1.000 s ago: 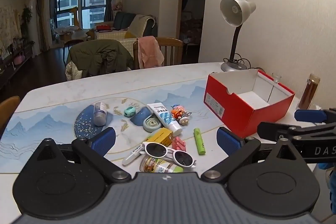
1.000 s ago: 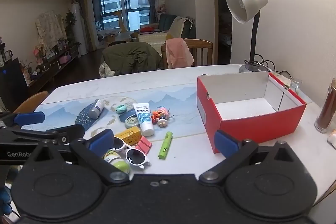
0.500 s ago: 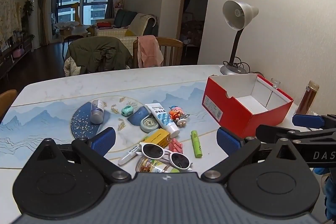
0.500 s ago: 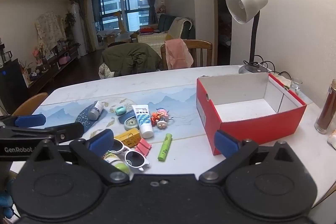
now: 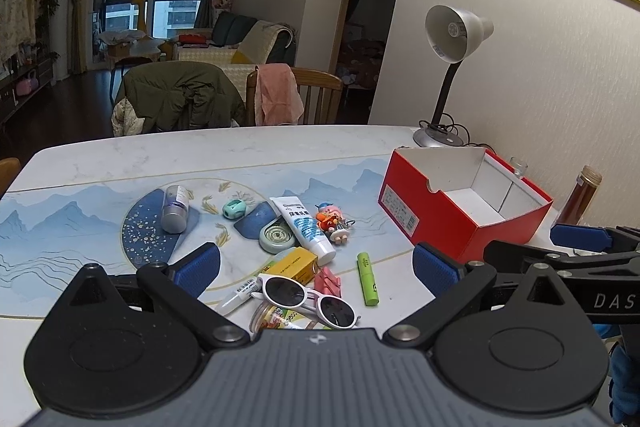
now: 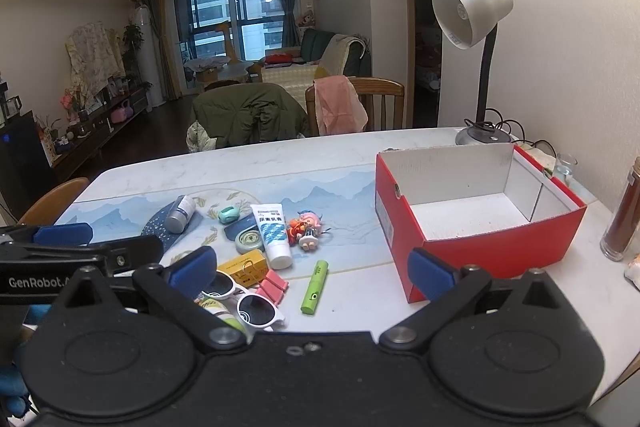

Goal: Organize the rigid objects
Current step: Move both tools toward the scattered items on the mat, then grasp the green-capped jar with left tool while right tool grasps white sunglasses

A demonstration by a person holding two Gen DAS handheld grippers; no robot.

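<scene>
Both grippers have drifted slightly nearer the table; the left gripper (image 5: 316, 263) and right gripper (image 6: 312, 269) hang spread and unloaded. The clutter, sunglasses (image 5: 308, 297) included, lies untouched beside the red box (image 6: 480, 223), so sorting hasn't begun.

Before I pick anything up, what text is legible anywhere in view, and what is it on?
"GenRobot." on the left hand-held gripper.
"DAS", cut off by the frame edge, on the right hand-held gripper.
White tube: blue print, too small to read.
Red box side label: too blurred.
</scene>
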